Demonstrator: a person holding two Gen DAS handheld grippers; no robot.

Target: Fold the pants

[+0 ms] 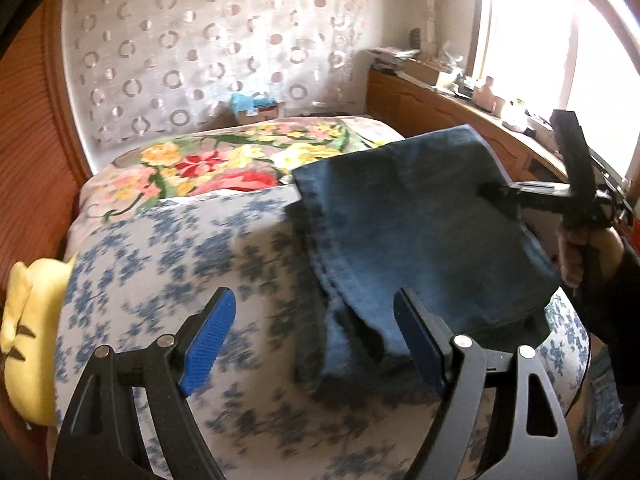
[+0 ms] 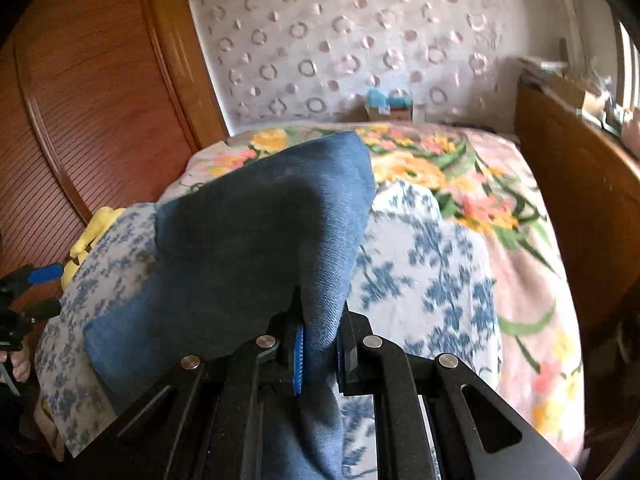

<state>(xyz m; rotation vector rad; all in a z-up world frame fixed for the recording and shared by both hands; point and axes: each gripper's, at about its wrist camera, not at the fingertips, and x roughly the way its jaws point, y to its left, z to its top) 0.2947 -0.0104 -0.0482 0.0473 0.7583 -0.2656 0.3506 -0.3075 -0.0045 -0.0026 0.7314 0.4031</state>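
Blue denim pants lie folded and partly lifted over a white cover with a blue flower print, spread across the near end of a bed. The right gripper has its blue-padded jaws drawn almost together on a bunched fold of the denim, which rises out of the pinch and drapes away to the left, over the printed cover's left side. In the left wrist view that same gripper reaches in from the right edge and meets the raised right edge of the pants, a hand in a dark sleeve wrapped round its handle. The left gripper hangs above the near part of the cover with its jaws spread wide and nothing between them; the near hem of the pants lies just under and beside its right finger. Beyond the cover, a blanket with large red, yellow and pink flowers covers the bed's far end. A yellow cushion sits at the bed's left edge.
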